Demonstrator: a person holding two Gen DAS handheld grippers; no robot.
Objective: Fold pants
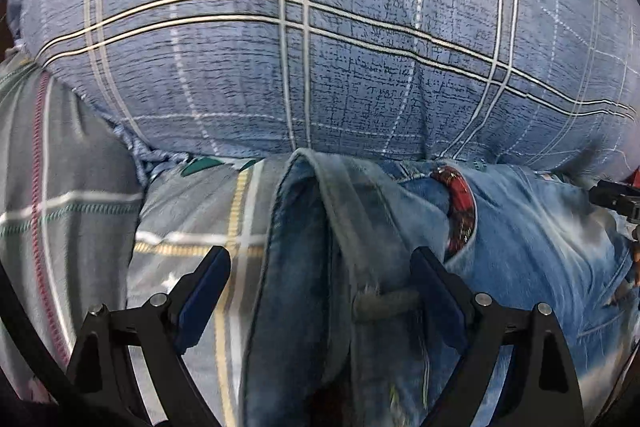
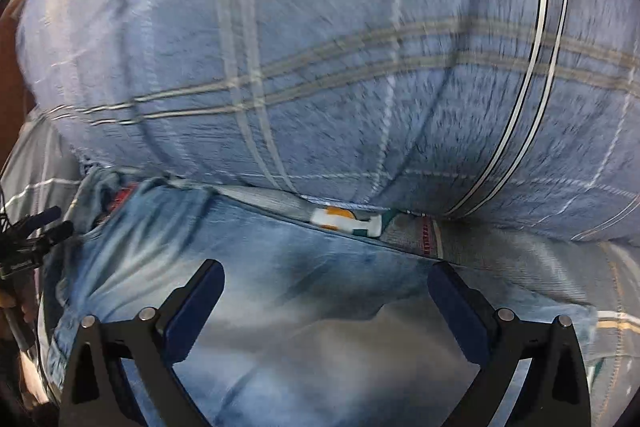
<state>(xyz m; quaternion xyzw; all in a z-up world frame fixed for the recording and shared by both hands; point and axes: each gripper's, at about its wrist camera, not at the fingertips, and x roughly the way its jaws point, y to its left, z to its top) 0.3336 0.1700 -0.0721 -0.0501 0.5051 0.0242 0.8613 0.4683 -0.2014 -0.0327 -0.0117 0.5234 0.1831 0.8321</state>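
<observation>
Light blue jeans (image 1: pixel 520 227) lie on a plaid bed sheet, their waistband and a belt loop under my left gripper (image 1: pixel 322 259). Its fingers stand wide apart over a raised denim fold, holding nothing. A red patterned lining (image 1: pixel 460 211) shows at the pocket opening. In the right wrist view the jeans (image 2: pixel 300 267) spread flat beneath my right gripper (image 2: pixel 326 275), which is open just above the cloth. The other gripper's fingers (image 2: pixel 48 223) appear at the far left of that view, over the waistband.
A big blue plaid pillow (image 1: pixel 320 47) lies right behind the jeans and fills the upper half of both views (image 2: pixel 340 67). Grey plaid bedding (image 1: pixel 60 207) bunches at the left. The sheet (image 2: pixel 540 267) shows to the right of the jeans.
</observation>
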